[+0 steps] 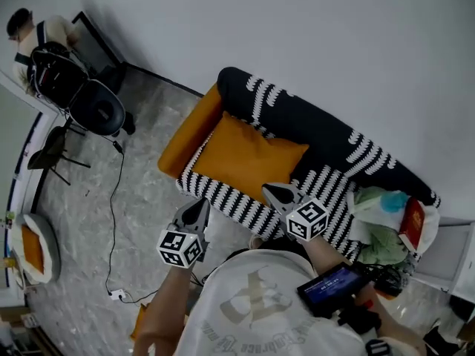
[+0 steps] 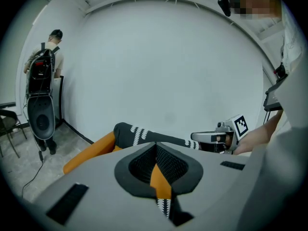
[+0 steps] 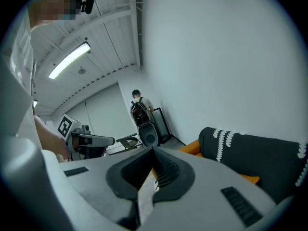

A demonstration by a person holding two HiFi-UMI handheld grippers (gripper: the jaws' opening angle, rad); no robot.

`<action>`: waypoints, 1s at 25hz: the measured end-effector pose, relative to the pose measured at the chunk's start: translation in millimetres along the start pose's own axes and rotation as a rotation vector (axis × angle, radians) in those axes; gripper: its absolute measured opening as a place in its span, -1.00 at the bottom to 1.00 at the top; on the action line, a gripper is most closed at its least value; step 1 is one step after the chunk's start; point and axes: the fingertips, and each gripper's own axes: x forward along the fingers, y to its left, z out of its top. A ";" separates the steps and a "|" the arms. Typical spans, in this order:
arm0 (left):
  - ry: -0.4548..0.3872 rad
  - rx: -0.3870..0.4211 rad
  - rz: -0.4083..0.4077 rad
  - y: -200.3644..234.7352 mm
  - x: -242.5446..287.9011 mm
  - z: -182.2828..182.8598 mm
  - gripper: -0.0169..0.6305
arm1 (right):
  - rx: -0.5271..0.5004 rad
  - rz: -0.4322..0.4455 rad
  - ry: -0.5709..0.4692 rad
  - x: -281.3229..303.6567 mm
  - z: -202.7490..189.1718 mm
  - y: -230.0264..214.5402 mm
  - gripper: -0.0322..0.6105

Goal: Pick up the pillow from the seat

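Pillow (image 1: 249, 158) on striped seat (image 1: 224, 196), marbled floor (image 1: 96, 228)

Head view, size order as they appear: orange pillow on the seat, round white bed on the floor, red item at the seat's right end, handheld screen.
1. orange pillow
2. round white bed
3. handheld screen and red item: similar in apparent size, and the screen is nearer the camera, so unranked.

Bystander and cable
A person (image 1: 30, 32) with a backpack (image 1: 53, 69) stands at the floor's (image 1: 82, 199) far left corner; a black cable (image 1: 112, 221) crosses it.
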 end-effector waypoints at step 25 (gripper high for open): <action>0.239 0.088 -0.214 11.2 158.1 20.2 -0.92 | 0.213 -0.356 -0.042 -39.3 -18.2 -136.6 -0.86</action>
